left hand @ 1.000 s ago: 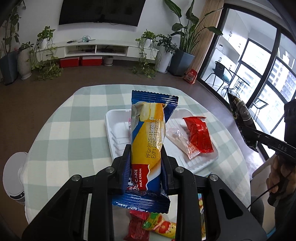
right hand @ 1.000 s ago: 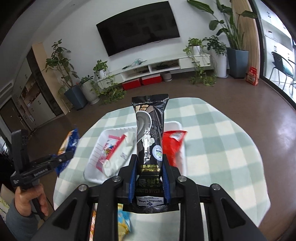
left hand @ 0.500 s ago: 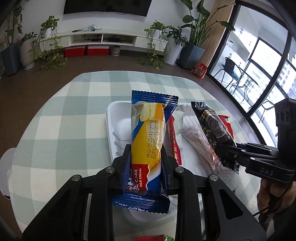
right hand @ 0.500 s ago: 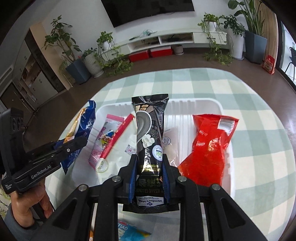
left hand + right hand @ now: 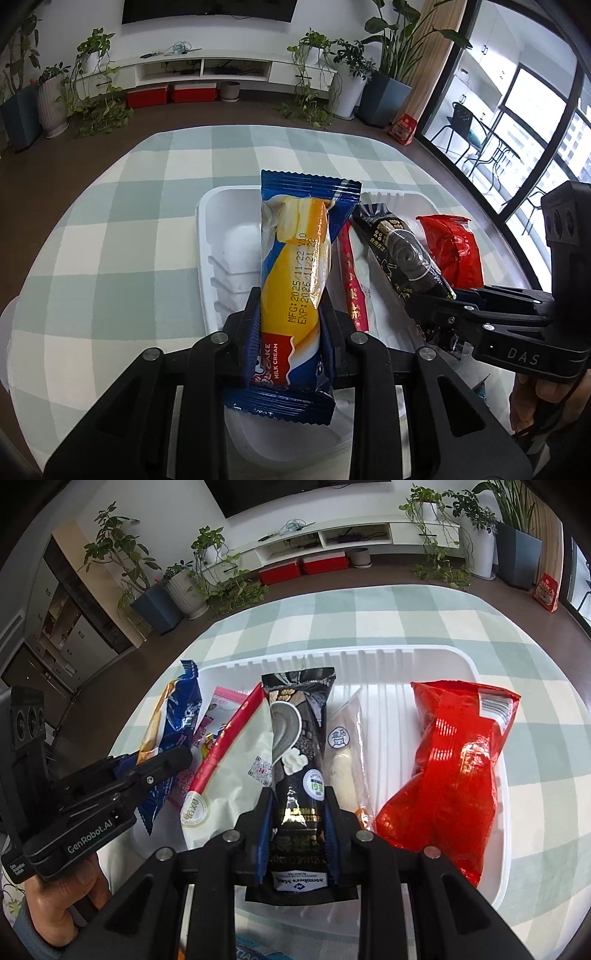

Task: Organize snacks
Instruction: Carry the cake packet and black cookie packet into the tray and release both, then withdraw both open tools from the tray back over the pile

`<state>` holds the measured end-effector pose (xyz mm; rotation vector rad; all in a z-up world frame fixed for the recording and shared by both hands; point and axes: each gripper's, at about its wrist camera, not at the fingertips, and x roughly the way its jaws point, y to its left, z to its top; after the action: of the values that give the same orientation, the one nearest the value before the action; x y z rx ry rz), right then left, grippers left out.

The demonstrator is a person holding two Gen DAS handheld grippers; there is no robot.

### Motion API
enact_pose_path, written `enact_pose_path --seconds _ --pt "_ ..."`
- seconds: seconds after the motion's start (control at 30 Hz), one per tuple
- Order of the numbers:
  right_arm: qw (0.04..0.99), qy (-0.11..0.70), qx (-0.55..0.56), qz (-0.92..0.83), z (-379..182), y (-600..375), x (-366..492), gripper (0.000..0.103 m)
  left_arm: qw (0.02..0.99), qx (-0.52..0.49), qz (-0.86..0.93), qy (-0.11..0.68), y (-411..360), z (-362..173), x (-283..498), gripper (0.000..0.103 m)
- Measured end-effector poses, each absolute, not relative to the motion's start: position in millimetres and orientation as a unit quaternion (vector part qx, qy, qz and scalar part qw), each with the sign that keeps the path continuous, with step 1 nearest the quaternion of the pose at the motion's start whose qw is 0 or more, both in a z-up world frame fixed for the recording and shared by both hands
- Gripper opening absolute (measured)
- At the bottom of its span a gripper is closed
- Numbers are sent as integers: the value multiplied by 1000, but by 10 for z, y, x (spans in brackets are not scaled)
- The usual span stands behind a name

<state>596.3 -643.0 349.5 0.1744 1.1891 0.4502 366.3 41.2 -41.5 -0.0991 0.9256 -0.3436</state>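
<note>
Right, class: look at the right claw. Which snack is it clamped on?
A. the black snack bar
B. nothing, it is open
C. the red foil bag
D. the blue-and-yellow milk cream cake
A: in the right wrist view the right claw is shut on the black snack bar, held over the white tray; the red foil bag lies loose in the tray.

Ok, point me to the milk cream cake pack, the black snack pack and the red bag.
milk cream cake pack [image 5: 295, 266], left wrist view, yellow middle.
black snack pack [image 5: 295, 746], right wrist view, middle.
red bag [image 5: 454, 760], right wrist view, centre.
</note>
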Motion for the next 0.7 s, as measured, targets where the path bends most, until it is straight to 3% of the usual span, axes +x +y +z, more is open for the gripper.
enact_pose_path --seconds 0.3,0.33,0.37,0.4,0.7 --pt "805 550 94 203 3489 -6454 6013 33 877 -43 -161 451 387 -442 3639 29" --pt "805 550 93 204 3490 -6455 6015 34 877 -44 -160 450 390 -439 3641 38" --pt "805 550 94 203 3492 -6455 6013 35 878 -45 -159 450 392 -426 3623 53" --pt "805 549 93 203 3496 -6460 6007 36 879 -46 -161 447 398 -420 3613 55" --pt "812 542 90 197 3563 -6545 5956 36 881 -44 -166 441 403 -369 3555 55"
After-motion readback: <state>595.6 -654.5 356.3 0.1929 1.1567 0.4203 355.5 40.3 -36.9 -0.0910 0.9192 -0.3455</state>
